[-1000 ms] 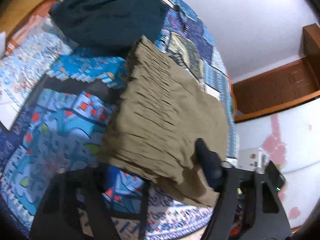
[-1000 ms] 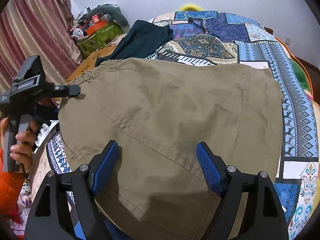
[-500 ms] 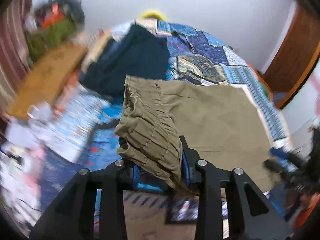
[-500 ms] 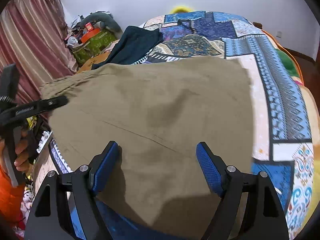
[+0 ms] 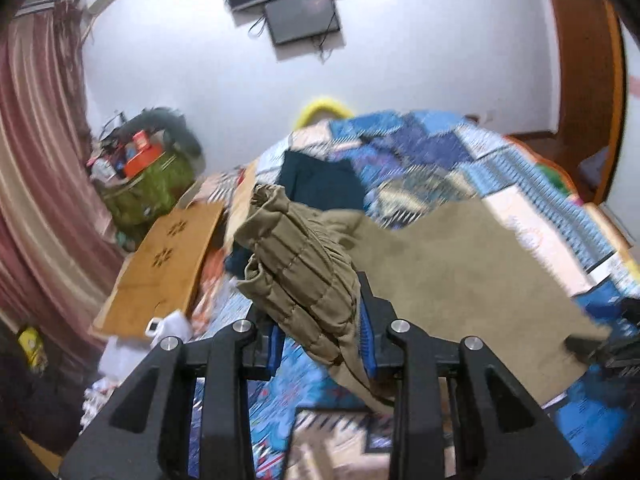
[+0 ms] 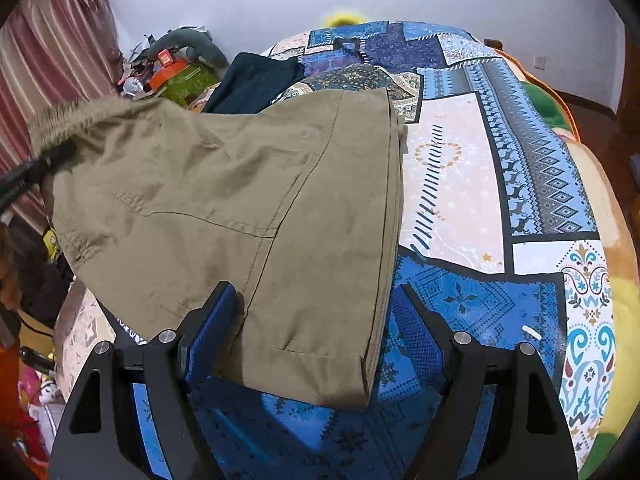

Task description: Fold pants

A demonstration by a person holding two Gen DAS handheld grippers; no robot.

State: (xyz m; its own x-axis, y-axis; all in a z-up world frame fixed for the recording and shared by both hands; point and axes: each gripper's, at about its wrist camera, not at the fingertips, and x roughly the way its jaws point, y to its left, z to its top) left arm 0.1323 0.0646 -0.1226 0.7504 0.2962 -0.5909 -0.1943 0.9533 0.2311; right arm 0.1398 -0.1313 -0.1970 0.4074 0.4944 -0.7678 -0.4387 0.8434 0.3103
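The khaki pants (image 6: 240, 208) lie folded on the patchwork bedspread (image 6: 520, 184). My left gripper (image 5: 320, 332) is shut on the gathered elastic waistband (image 5: 296, 264) and holds it lifted above the bed; the rest of the pants (image 5: 460, 276) trails down to the right. In the right wrist view the left gripper (image 6: 32, 172) shows at the far left, holding the raised waistband. My right gripper (image 6: 316, 320) is open, its blue pads either side of the hem end of the pants, which rests on the bed.
A dark teal garment (image 6: 256, 80) lies on the far part of the bed. A wooden board (image 5: 168, 264) and a cluttered green bag (image 5: 148, 184) stand left of the bed, by the curtain (image 5: 36, 184). A wooden door (image 5: 580, 80) is at right.
My left gripper has closed on the waistband and lifted it up off the bed. The pants have slid left in the right wrist view, baring more bedspread. The right gripper stays open.
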